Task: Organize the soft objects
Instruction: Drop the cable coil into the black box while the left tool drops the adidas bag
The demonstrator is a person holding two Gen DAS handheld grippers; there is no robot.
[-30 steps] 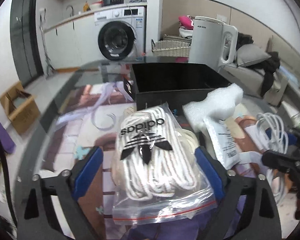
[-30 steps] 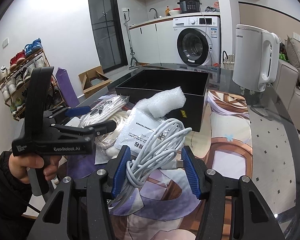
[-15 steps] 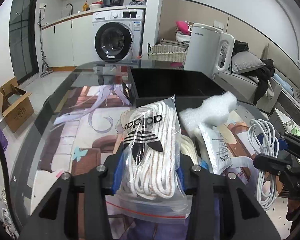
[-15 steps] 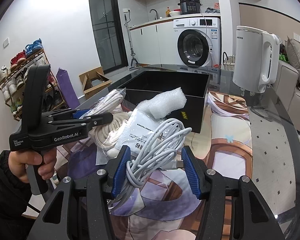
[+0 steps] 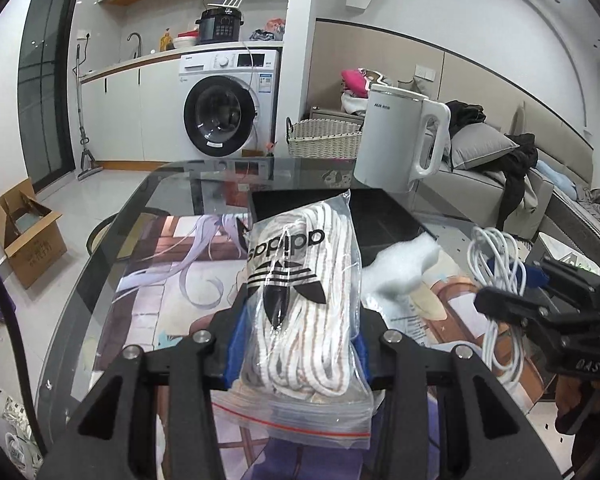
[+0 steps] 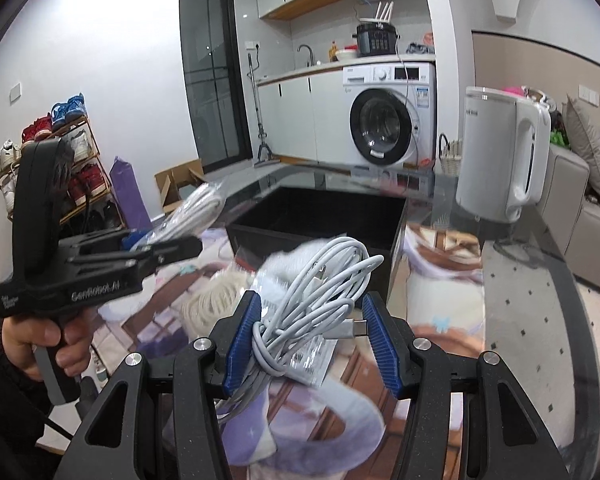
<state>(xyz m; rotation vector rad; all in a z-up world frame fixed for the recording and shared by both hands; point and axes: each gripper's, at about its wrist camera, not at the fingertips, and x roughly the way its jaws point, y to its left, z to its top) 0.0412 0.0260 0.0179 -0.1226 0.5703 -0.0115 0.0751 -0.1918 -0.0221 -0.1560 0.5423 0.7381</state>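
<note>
My left gripper (image 5: 296,344) is shut on a clear zip bag of white laces (image 5: 300,304) with a black adidas logo and holds it above the table. The bag also shows in the right wrist view (image 6: 198,210), lifted in the left gripper (image 6: 180,246). My right gripper (image 6: 308,336) is shut on a coiled white USB cable (image 6: 320,292), held above the table; the cable shows in the left wrist view (image 5: 496,264). An open black box (image 6: 320,216) stands ahead on the glass table (image 6: 532,300). White foam (image 5: 404,264) and a loose rope coil (image 6: 212,300) lie below.
A white kettle (image 6: 500,152) stands at the table's far right. A white printed pouch (image 6: 312,360) lies under the cable. Beyond the table are a washing machine (image 5: 224,116), a wicker basket (image 5: 324,138), a sofa (image 5: 500,184), a cardboard box (image 5: 24,236) and a shoe rack (image 6: 60,160).
My left gripper closed on the lace bag and lifted it off the table. My right gripper, holding the cable, also rose, and the view tilted upward.
</note>
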